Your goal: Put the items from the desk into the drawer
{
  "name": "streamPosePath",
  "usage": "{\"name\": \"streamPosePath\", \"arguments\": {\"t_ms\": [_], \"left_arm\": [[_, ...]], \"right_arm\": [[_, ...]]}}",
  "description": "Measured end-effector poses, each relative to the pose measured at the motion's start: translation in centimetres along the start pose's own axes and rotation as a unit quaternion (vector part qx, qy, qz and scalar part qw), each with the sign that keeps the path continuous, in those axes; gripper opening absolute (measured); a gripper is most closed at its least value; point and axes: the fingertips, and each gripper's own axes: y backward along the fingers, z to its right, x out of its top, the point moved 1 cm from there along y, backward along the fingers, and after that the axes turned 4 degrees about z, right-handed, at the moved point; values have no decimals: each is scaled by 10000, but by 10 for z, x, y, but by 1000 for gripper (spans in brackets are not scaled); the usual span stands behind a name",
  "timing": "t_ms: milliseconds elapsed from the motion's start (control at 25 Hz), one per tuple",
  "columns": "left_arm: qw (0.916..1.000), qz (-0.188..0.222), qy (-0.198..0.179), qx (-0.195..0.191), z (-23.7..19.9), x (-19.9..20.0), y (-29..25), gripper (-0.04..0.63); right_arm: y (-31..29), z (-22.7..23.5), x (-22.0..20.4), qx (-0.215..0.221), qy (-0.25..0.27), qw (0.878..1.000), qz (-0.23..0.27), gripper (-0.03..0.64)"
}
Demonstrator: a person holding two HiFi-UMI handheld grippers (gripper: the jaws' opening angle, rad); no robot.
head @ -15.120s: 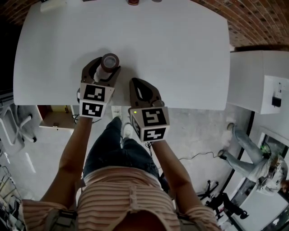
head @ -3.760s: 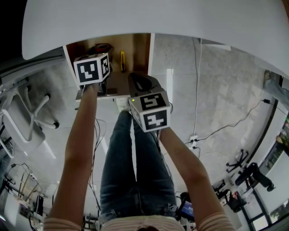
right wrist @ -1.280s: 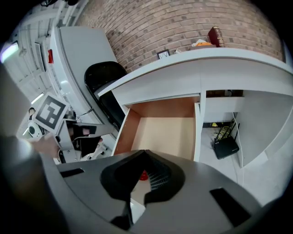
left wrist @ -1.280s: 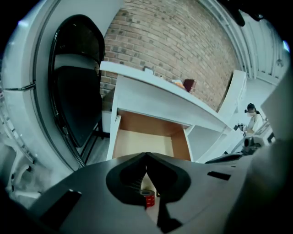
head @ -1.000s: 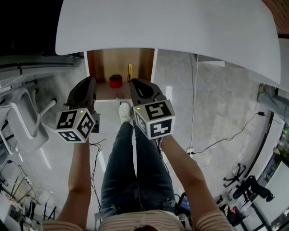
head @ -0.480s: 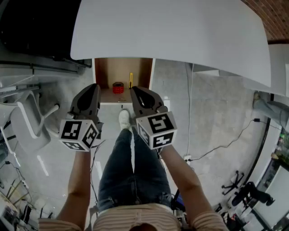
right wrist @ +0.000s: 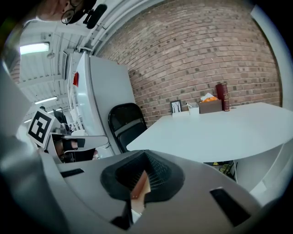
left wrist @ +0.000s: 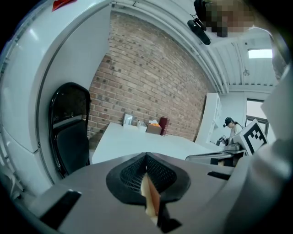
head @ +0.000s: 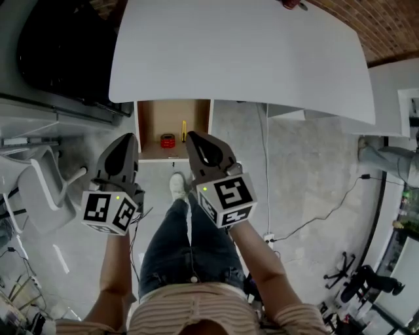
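Under desk (head: pixel 242 59), drawer (head: pixel 156 119) (head view only) holds red item (head: pixel 167 140).

The drawer (head: pixel 157 118) stands open under the near left edge of the desk (head: pixel 242 59). 2 items lie in the drawer: a roll (head: pixel 167 140) near the front and a slim tool (head: pixel 183 129) just to its right. The left gripper (head: pixel 128 139) is at the drawer's left front corner, and the right gripper (head: pixel 195 137) is before its right half. A chair (head: pixel 39 196) stands left of the left gripper. Small items (head: pixel 292 4) sit at the desk's far edge.
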Motion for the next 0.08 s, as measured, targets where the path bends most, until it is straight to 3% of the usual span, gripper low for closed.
{"name": "streamPosePath", "arguments": {"t_ms": [80], "left_arm": [[10000,68,17,-36,10,12,8,11]], "right_arm": [[14,-1,14,-22,-32,10000,80,16]]}}
